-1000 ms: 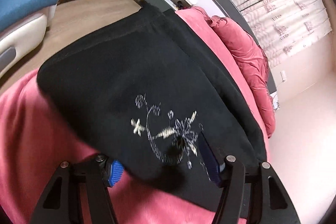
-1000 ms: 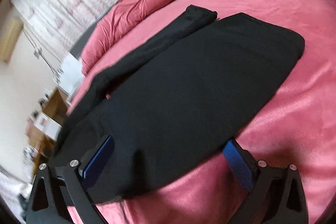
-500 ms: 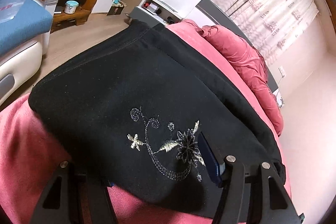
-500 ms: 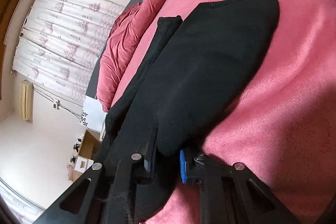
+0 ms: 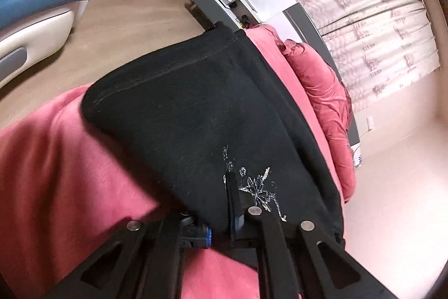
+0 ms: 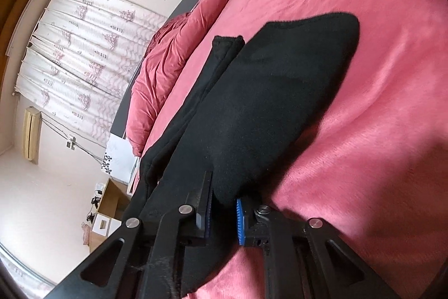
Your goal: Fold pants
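Pants (image 5: 196, 108), black with a pale embroidered flower (image 5: 259, 188) near one edge, lie on the pink blanket (image 5: 61, 173) of a bed, one end reaching toward the side of the bed by the floor (image 5: 134, 27) and a narrower strip running along the pillow side. The change over the last second is in the tongs: 1 second ago both sets stood wide open, straddling the near edge of the cloth; half a second ago the right pair had already closed while the left was still spread; now both are pinched shut on fabric. The left gripper (image 5: 221, 226) holds a bunched edge just beside the flower, its 2 blue pads nearly hidden by cloth, and the fabric rises in a taut ridge away from it. The right gripper (image 6: 224, 217) clamps a thick lip of the pants (image 6: 268, 108), which drapes up and over from the jaws with a shadow on the blanket (image 6: 378, 74) beneath it, so that end looks lifted. I judge the grasp finished and a fold about to be carried over. Both grippers sit low, close to the blanket, pointing along the garment toward the curtain (image 6: 78, 52) end of the room, the right view strongly rolled.
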